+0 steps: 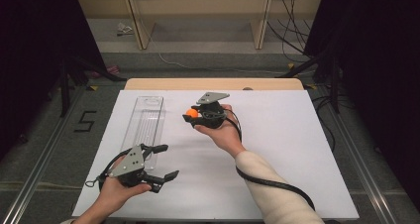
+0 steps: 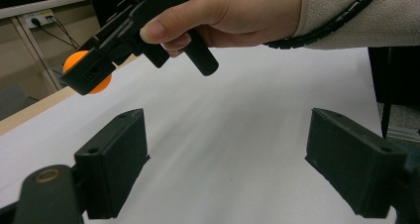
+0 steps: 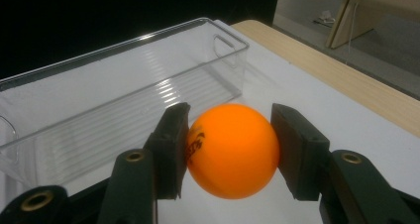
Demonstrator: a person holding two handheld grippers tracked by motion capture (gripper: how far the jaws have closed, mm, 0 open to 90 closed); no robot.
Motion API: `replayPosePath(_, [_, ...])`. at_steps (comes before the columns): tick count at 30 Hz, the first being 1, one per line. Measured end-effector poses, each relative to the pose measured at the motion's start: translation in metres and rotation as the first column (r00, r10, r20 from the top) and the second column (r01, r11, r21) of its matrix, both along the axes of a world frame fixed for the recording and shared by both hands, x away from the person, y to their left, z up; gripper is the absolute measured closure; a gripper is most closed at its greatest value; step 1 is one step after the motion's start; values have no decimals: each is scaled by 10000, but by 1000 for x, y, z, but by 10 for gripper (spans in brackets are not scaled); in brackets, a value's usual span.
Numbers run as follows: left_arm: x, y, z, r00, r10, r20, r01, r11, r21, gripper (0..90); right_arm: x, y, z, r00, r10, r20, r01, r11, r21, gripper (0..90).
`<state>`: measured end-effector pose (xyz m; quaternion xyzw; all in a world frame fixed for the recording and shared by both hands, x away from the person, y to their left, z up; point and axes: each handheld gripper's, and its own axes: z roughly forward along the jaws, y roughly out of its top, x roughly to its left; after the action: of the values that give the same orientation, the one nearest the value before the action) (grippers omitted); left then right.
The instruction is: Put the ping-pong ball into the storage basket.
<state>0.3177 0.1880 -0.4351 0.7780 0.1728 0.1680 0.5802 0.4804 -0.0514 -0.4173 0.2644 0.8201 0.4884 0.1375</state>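
Note:
An orange ball (image 3: 232,150) is clamped between the two black jaws of my right gripper (image 1: 191,114), which is shut on it and held a little above the white table top. The ball (image 1: 192,113) points toward a long clear plastic bin (image 1: 143,124) just to its left. In the right gripper view the bin (image 3: 124,90) lies right behind the ball and holds nothing. My left gripper (image 1: 167,161) stands open near the front left, beside the bin's near end, with nothing between its jaws. From the left gripper view the ball (image 2: 84,70) peeks out of the right gripper (image 2: 89,75).
A white sheet (image 1: 277,149) covers the table; a wooden edge (image 1: 213,84) shows at the far side. Beyond it are grey floor, cables (image 1: 292,35) and a wooden frame (image 1: 198,16). Dark stands flank the table.

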Motion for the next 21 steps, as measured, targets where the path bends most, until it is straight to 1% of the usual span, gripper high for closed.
replayPosePath(6, [0,0,0,10000,-4,-6,4,10000,-13,157,1,5,2,9999,110,45,-110,9999,-20,514])
replayPosePath(21, [0,0,0,10000,-16,-7,16,10000,-5,157,1,11,5,9998,187,55,-187,9998,-37,514])
